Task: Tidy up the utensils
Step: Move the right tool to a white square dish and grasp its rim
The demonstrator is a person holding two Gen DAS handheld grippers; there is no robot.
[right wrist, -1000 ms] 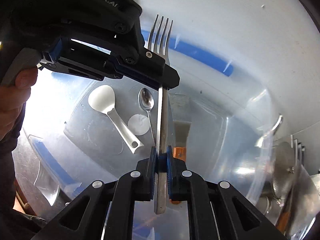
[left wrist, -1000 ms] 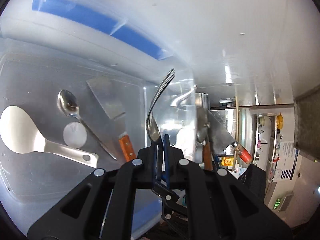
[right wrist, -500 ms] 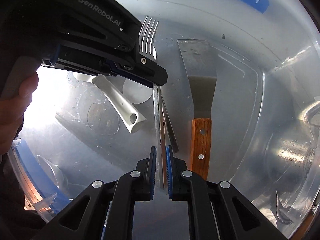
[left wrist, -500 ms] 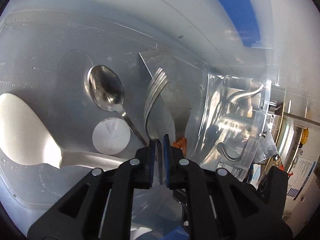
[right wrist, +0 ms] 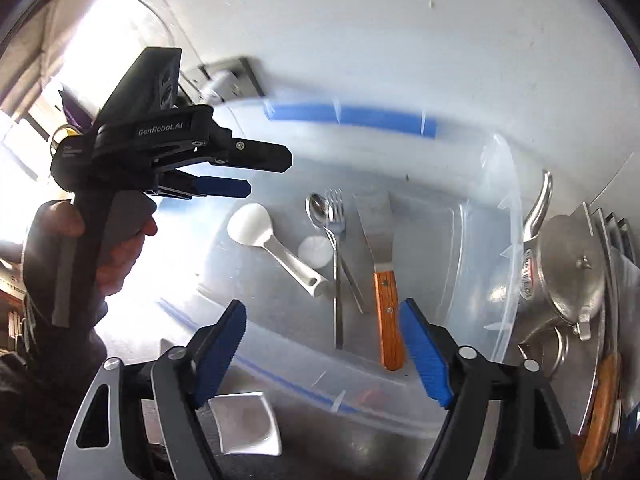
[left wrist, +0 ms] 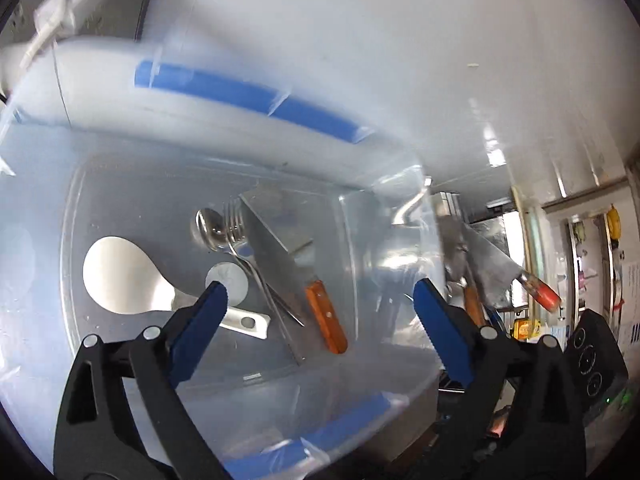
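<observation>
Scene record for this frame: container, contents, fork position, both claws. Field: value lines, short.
container: clear plastic bin with blue rim
contents: fork, metal spoon, white rice paddle, wooden-handled spatula
fork position: flat on bin floor, between spoon and spatula
left claw: jaws opening, nothing between
right claw: jaws opening, nothing between

Both tools point steeply downward, jaws opening wide with nothing between the blue pads. The left tool [left wrist: 320, 312] also appears in the right wrist view, gripped at its handle by the person's left hand [right wrist: 116, 252]. The right tool [right wrist: 322, 344] hangs beside it, empty.
</observation>
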